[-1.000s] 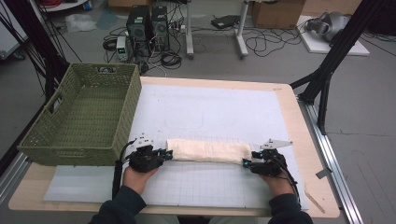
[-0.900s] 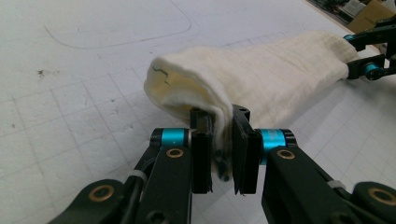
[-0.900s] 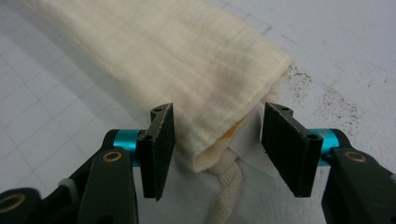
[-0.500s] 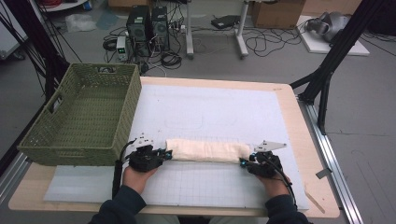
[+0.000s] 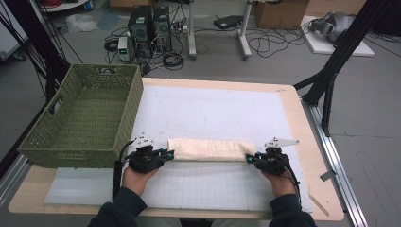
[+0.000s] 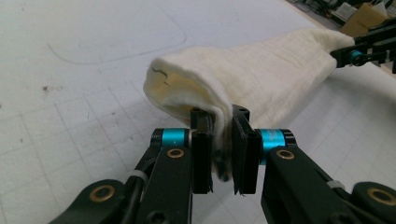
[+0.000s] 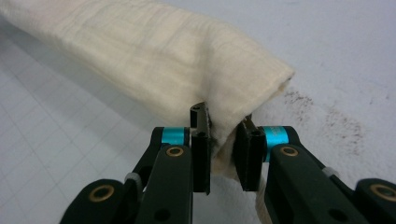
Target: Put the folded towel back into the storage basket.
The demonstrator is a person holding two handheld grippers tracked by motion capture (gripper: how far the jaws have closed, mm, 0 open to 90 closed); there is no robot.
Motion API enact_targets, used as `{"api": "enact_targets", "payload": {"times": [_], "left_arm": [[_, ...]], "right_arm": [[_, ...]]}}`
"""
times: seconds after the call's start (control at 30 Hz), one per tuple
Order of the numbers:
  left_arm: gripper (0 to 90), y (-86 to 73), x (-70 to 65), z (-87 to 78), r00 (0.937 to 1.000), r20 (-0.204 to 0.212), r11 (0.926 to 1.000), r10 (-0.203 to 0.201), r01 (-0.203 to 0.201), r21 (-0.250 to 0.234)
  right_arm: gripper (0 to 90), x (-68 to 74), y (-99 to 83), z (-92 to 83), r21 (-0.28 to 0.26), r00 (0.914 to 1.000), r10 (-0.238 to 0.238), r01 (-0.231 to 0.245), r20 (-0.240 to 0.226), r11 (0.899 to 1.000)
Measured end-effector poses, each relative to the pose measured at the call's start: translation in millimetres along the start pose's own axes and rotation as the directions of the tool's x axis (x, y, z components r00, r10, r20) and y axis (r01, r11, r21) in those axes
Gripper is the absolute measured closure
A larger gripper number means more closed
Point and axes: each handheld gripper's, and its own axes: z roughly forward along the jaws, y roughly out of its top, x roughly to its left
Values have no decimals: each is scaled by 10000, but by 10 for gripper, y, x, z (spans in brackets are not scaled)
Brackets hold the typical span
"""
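A cream cloth (image 5: pixel 208 149), folded into a long thick strip, lies across the near part of the white gridded mat (image 5: pixel 213 109). My left gripper (image 5: pixel 166 153) is shut on its left end. In the left gripper view the pads (image 6: pixel 201 154) of that gripper (image 6: pixel 220 116) pinch the folded edge of the cloth (image 6: pixel 261 79). My right gripper (image 5: pixel 249 158) holds the right end. Its jaws have just been closing, and in the right gripper view that gripper (image 7: pixel 224 121) presses on a corner of the cloth (image 7: pixel 140 51).
A green woven basket (image 5: pixel 71 151) stands at the left, overlapping the mat's edge, close to my left hand. The wooden table edge (image 5: pixel 321 156) runs along the right. Computers and cables (image 5: pixel 151 28) lie on the floor behind the table.
The right gripper's jaws have closed onto the cloth's right end. The left gripper and the cloth have stayed where they were.
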Motion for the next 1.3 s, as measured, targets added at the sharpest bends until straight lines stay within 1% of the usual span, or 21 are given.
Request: {"api": "enact_targets", "payload": {"times": [0.23, 0.43, 0.5, 0.53, 0.57, 0.6, 0.63, 0.7, 0.77, 0.8, 0.93, 0.97, 1.0, 1.03, 1.07, 1.1, 1.13, 1.17, 1.2, 1.23, 1.3], "left_arm": [[801, 76, -12, -74, 9999, 117, 9996, 11, -7, -296], [801, 267, -47, -256, 9993, 8, 9953, 376, -374, -891], [801, 298, -45, -290, 9989, -45, 9943, 461, -463, -962], [801, 327, -43, -323, 9987, -83, 9932, 500, -506, -1051], [800, 384, -29, -390, 9981, -212, 9914, 583, -603, -1159], [801, 384, -29, -390, 9981, -212, 9914, 583, -603, -1159], [800, 430, -9, -456, 9973, -322, 9900, 661, -696, -1226], [801, 446, -1, -485, 9971, -385, 9890, 658, -703, -1301], [800, 467, 12, -538, 9969, -452, 9875, 646, -704, -1410], [800, 473, 17, -558, 9966, -501, 9870, 660, -726, -1431], [801, 513, 53, -699, 9950, -733, 9828, 677, -791, -1668], [801, 513, 53, -699, 9950, -733, 9828, 677, -791, -1668], [801, 533, 66, -764, 9939, -844, 9807, 706, -846, -1760], [801, 533, 66, -764, 9939, -844, 9807, 706, -846, -1760], [801, 544, 73, -799, 9934, -895, 9796, 723, -876, -1807], [801, 554, 81, -834, 9928, -943, 9785, 741, -907, -1855], [801, 564, 89, -870, 9922, -989, 9775, 758, -935, -1888], [801, 572, 96, -904, 9914, -1063, 9764, 759, -955, -1937], [800, 584, 116, -976, 9900, -1165, 9744, 789, -1013, -2005], [801, 584, 116, -976, 9900, -1165, 9744, 789, -1013, -2005], [801, 590, 135, -1042, 9886, -1291, 9724, 777, -1037, -2091]], "right_arm": [[790, 0, 81, -59, -322, 10000, -63, 61, -38, 9995], [789, 13, 241, -95, -811, 9995, -286, 272, -162, 9963], [789, 17, 280, -92, -881, 9991, -380, 363, -173, 9955], [789, 33, 362, -85, -1001, 9985, -501, 478, -209, 9938], [789, 45, 406, -82, -1054, 9980, -578, 548, -259, 9929], [789, 59, 452, -76, -1113, 9974, -664, 628, -289, 9918], [789, 72, 497, -71, -1167, 9965, -783, 744, -292, 9904], [789, 86, 542, -65, -1221, 9959, -862, 821, -290, 9891], [789, 121, 666, -38, -1323, 9936, -1082, 1030, -323, 9858], [789, 128, 694, -28, -1374, 9930, -1138, 1084, -324, 9846], [789, 170, 856, 39, -1471, 9891, -1424, 1355, -372, 9798], [789, 170, 856, 39, -1471, 9891, -1424, 1355, -372, 9798], [789, 201, 940, 70, -1525, 9867, -1580, 1505, -382, 9768], [789, 201, 940, 70, -1525, 9867, -1580, 1505, -382, 9768], [789, 208, 985, 88, -1604, 9844, -1716, 1635, -383, 9734], [789, 228, 1027, 100, -1622, 9845, -1708, 1622, -409, 9733], [789, 261, 1113, 134, -1732, 9819, -1841, 1739, -444, 9694], [789, 279, 1157, 154, -1749, 9808, -1892, 1784, -472, 9683], [789, 297, 1201, 175, -1776, 9789, -1987, 1875, -472, 9661], [789, 319, 1245, 199, -1791, 9778, -2042, 1928, -478, 9648], [789, 363, 1336, 246, -1802, 9747, -2177, 2054, -511, 9619]]}}
